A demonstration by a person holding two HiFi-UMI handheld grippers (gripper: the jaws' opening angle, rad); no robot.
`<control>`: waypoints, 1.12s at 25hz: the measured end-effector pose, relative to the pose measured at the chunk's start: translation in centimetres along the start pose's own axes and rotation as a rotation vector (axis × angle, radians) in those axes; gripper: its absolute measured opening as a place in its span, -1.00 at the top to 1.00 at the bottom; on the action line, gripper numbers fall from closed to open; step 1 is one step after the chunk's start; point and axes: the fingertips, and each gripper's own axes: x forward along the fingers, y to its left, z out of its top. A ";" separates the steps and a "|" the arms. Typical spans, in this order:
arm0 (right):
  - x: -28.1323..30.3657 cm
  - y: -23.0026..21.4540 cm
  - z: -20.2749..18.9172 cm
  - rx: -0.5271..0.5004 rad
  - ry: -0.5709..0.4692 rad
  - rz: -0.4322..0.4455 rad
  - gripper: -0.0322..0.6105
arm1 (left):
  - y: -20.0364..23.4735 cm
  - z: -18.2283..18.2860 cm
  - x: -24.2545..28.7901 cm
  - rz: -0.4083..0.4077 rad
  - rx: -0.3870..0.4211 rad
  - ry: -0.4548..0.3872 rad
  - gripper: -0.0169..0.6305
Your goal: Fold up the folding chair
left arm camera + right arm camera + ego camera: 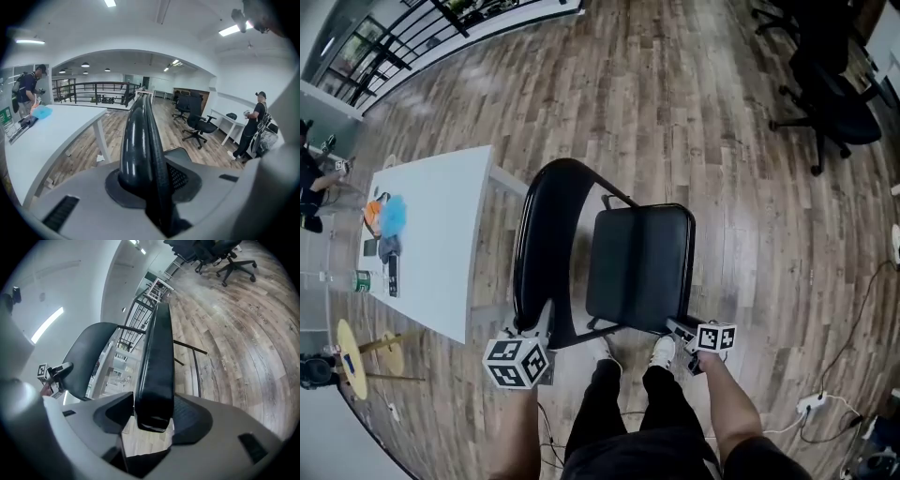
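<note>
Clamping left gripper (540,325) on backrest (544,234), right gripper (678,327) on seat (639,264), both tilted downward.

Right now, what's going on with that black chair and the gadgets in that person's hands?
A person stands over a black folding chair with a hand-held gripper in each hand. The left gripper is clamped on the edge of the backrest. The right gripper grips the front edge of the seat. The chair is not folded yet: the seat and backrest are apart. It looks like the start of folding it up.
</note>
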 end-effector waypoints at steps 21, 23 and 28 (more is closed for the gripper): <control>14.1 30.5 -2.3 -0.300 0.188 0.257 0.30 | 8.5 5.8 -8.1 0.001 -0.021 -0.039 0.73; 16.5 33.0 -2.9 -0.319 0.210 0.278 0.34 | 9.7 6.0 -8.6 0.006 -0.021 -0.039 0.73; 21.9 37.1 -4.2 -0.393 0.280 0.284 0.37 | 12.6 6.3 -9.0 0.019 -0.017 -0.041 0.73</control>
